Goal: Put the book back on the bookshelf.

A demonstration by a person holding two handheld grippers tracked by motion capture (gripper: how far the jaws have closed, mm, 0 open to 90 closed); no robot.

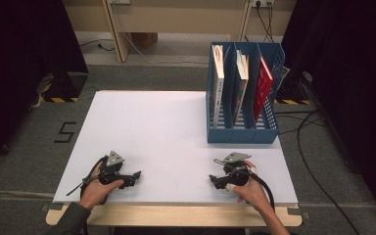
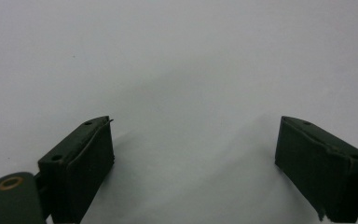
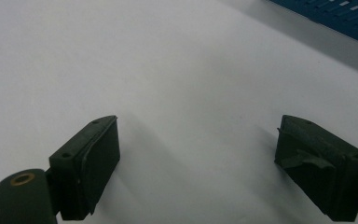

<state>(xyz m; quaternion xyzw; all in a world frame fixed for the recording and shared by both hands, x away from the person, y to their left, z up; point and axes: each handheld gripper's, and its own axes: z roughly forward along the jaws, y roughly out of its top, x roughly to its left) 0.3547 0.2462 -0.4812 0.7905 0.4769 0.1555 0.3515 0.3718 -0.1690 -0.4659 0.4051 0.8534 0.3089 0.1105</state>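
Note:
A blue file rack with three slots stands at the back right of the white table top. One book leans in each slot: a white one, a multicoloured one and a red one. My left gripper rests low over the near left of the table, pointing right, open with nothing between its jaws. In the left gripper view the gripper has bare white surface between its pads. My right gripper sits near the front right, pointing left, open and empty. In its own view the gripper sees a corner of the rack.
Grey carpet surrounds the table, with a black mark shaped like a 5 on the left. Cables trail over the floor to the right. Dark curtains hang at both sides. Bare white table lies between the grippers and the rack.

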